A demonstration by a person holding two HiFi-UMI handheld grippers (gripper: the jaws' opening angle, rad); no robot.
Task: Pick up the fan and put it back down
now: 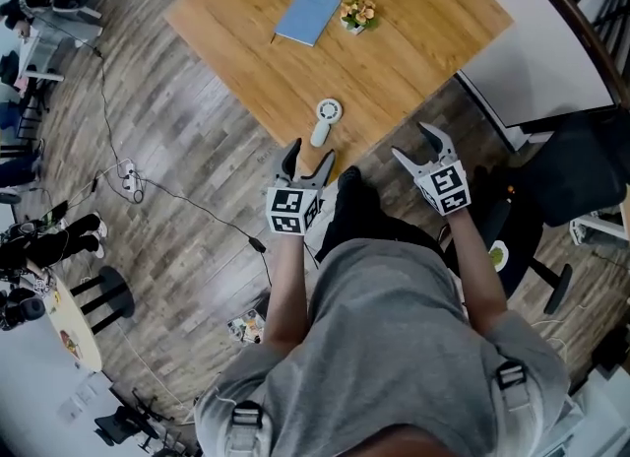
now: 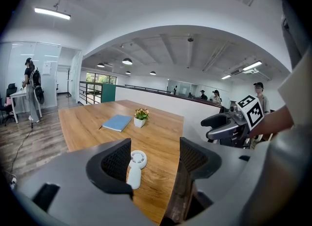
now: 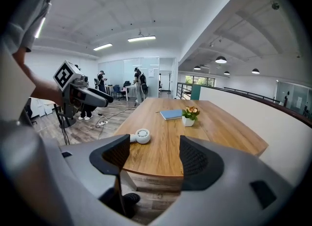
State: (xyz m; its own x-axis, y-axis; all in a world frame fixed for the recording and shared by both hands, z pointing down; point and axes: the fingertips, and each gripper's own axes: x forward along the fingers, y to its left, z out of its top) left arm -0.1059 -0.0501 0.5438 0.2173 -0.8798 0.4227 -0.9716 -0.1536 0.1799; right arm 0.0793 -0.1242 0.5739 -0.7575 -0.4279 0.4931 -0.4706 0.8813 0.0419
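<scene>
Beyond the shirt (image 1: 394, 347), the left gripper (image 1: 309, 158) gapes empty at six o'clock from the fan (image 1: 325, 120); the right gripper (image 1: 413, 145), equally wide, at four.

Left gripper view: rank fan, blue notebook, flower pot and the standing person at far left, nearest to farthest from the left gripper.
1. The fan, just ahead of the left gripper, near table edge.
2. The blue notebook and flower pot, mid-table, side by side: too close to call.
3. The standing person, far left, beyond the table.
</scene>
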